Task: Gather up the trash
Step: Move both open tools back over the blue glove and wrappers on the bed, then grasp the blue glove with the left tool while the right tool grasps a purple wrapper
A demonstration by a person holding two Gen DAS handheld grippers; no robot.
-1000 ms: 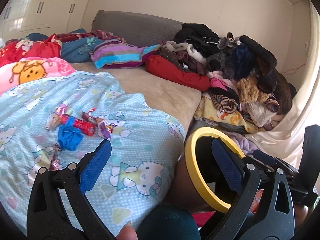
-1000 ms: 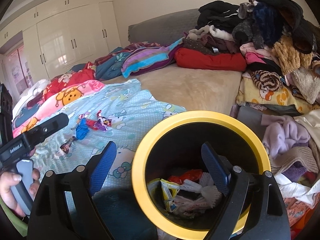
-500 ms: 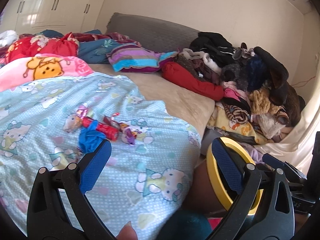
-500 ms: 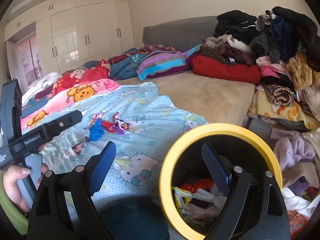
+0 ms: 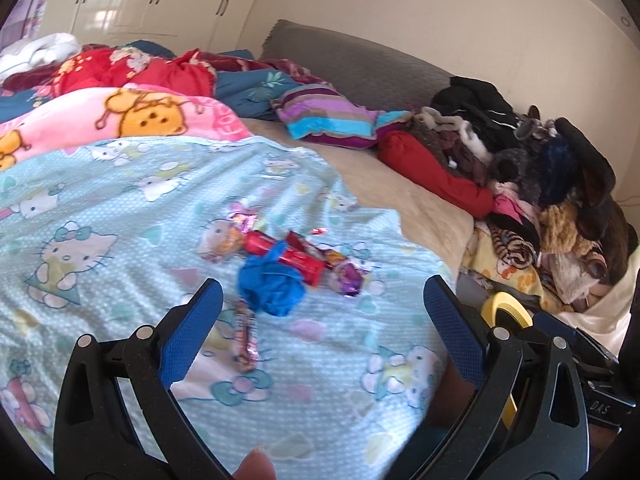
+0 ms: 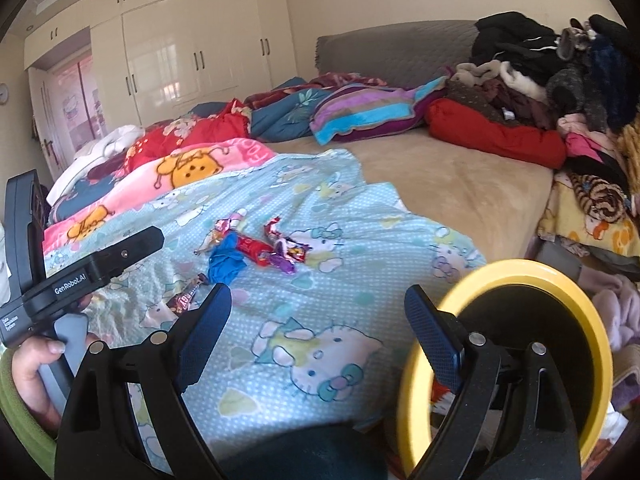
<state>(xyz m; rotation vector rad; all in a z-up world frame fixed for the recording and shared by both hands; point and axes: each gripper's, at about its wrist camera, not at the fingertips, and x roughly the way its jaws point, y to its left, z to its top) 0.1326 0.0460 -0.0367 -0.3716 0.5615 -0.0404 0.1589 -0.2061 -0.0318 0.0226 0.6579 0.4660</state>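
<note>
Trash lies on the light blue Hello Kitty blanket (image 5: 100, 208): a crumpled blue wrapper (image 5: 272, 284), a red wrapper (image 5: 292, 256), a purple wrapper (image 5: 348, 276) and a dark candy wrapper (image 5: 245, 336). My left gripper (image 5: 320, 332) is open and empty, just short of the blue wrapper. My right gripper (image 6: 316, 332) is open and empty over the blanket's near edge; the wrappers (image 6: 256, 250) lie ahead of it. The yellow-rimmed black bin (image 6: 560, 304) stands beside the bed at the right; it also shows in the left wrist view (image 5: 506, 310).
A heap of clothes (image 5: 540, 184) covers the bed's right side. Folded blankets (image 5: 132, 116) and a striped pillow (image 5: 328, 116) lie toward the grey headboard (image 6: 392, 48). White wardrobes (image 6: 180, 60) stand at the back left.
Both grippers have swung left, away from the bin and toward the wrappers. The left gripper has come closer to the blue wrapper. Both stay open.
</note>
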